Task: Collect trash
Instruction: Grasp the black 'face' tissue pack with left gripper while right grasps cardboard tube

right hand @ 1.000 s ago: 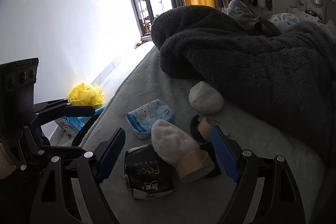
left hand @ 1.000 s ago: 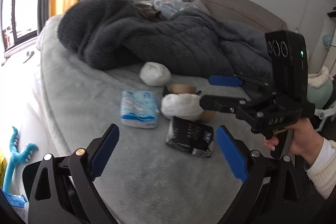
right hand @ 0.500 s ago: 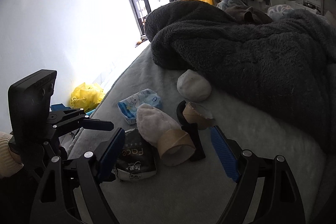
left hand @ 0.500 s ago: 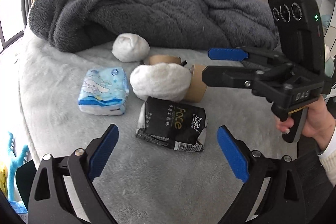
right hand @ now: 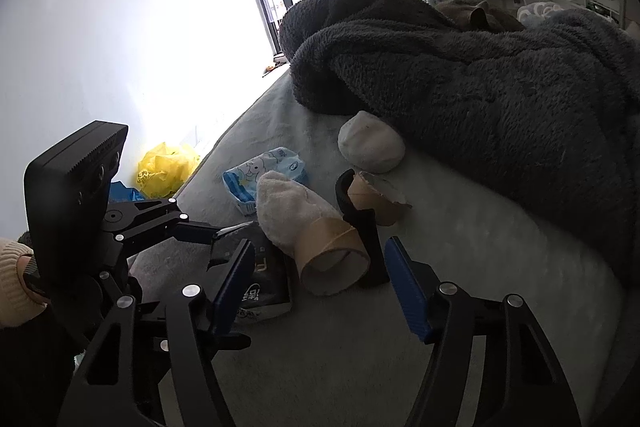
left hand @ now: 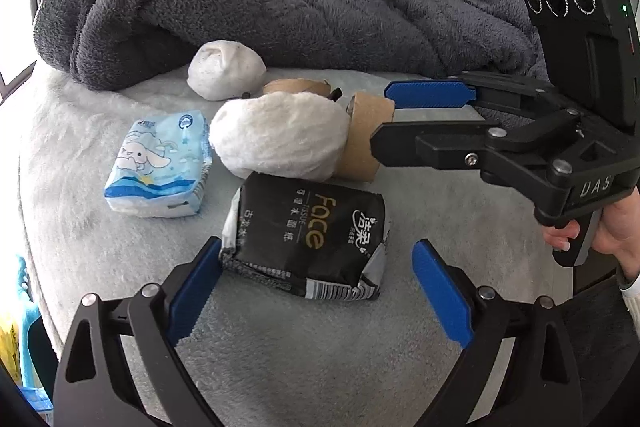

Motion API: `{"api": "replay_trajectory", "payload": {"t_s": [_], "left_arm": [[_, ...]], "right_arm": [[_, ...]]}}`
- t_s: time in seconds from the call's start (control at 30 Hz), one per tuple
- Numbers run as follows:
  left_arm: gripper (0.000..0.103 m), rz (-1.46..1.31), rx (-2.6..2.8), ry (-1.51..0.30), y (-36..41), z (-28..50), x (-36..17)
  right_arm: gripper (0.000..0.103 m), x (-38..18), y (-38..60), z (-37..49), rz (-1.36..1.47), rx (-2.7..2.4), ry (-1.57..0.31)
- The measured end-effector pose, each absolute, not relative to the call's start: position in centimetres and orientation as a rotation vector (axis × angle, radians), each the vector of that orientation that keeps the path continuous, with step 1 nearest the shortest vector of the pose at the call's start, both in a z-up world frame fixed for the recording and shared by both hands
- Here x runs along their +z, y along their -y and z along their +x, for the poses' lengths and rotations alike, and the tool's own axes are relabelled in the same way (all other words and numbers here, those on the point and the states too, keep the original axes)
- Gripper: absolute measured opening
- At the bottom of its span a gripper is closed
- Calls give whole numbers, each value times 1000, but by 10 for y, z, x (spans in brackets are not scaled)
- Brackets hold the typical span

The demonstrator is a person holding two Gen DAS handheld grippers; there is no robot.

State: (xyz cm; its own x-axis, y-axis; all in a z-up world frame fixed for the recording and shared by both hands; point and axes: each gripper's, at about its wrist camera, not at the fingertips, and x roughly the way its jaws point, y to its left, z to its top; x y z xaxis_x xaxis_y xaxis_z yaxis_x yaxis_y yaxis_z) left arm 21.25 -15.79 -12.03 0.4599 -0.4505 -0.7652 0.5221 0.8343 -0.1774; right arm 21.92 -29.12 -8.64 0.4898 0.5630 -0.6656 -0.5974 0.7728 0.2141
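Bed cleanup: my jaws straddle the trash.
Left gripper [left hand: 316,283] wide around black tissue pack [left hand: 308,235]; right gripper [right hand: 320,279], twelve o'clock, closing around cardboard tube [right hand: 334,257], not yet pinching.

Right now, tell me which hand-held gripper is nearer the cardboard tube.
Right. The right hand-held gripper is closing around the cardboard tube; the left hand-held gripper straddles the black tissue pack.

"Face" on black tissue pack [left hand: 308,235]; "DAS" on right claw [left hand: 384,119]
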Motion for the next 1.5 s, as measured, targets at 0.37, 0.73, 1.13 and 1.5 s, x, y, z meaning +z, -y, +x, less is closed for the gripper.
{"api": "replay_trajectory", "payload": {"t_s": [0.37, 0.73, 1.13, 1.5], "left_arm": [[74, 93, -597, -909, 152, 213, -118], [73, 94, -609, -889, 144, 207, -114], [73, 43, -556, -842, 108, 205, -99], [73, -34, -457, -793, 60, 205, -85]], "right_arm": [[60, -93, 285, 224, -71, 697, -819], [43, -96, 282, 229, -77, 679, -833], [43, -69, 284, 234, -49, 620, -767], [43, -48, 272, 245, -13, 519, -673]]}}
